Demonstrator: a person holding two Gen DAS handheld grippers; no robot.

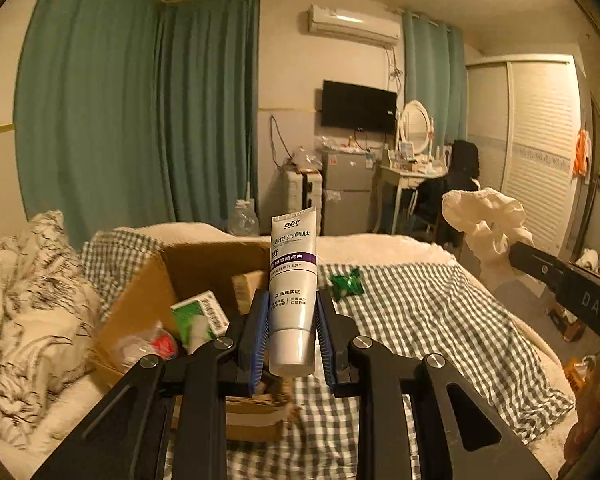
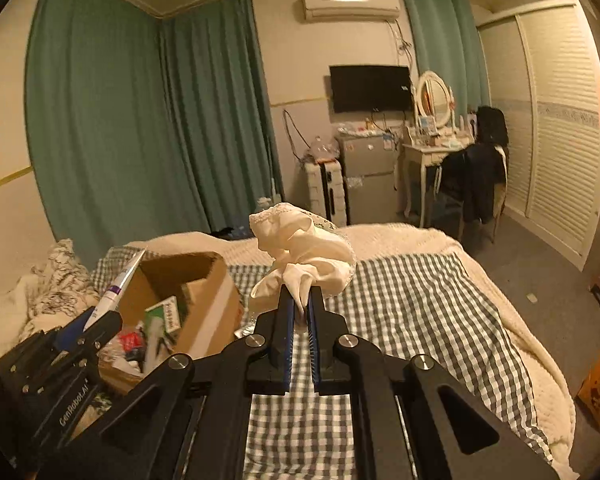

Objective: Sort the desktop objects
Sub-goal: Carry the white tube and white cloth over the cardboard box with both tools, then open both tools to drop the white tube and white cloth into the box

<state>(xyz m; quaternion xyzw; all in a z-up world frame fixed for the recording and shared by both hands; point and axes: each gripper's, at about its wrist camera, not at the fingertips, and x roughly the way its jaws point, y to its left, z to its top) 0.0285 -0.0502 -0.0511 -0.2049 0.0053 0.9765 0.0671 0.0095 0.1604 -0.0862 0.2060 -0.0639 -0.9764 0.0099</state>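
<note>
On the bed, over a green-and-white checked cloth (image 2: 412,308), stands an open cardboard box (image 1: 204,264) with its flaps up. Inside the box lie a green-and-white carton (image 1: 200,316), a crumpled clear plastic bag with something red in it (image 1: 152,344), and more small packets that are too blurred to name. The box is at the left side of the cloth, next to a rumpled black-and-white patterned duvet (image 1: 32,300).

The left gripper (image 1: 292,328) is closed on a white toothpaste tube (image 1: 293,284), which stands upright with the cap down and the flat crimped end up. The blue pads press the lower half of the tube from both sides. The tube is in the air, just to the right of the box and in front of it, not inside.

The right gripper (image 2: 300,312) is closed on a bunched cream cloth with lace edge (image 2: 304,256), pinched at one gathered corner; the rest of the cloth rises above the fingertips. It is held above the checked cloth, to the right of the box.

A small green wrapper (image 1: 346,282) lies on the checked cloth, beside the tube and apart from the box.
</note>
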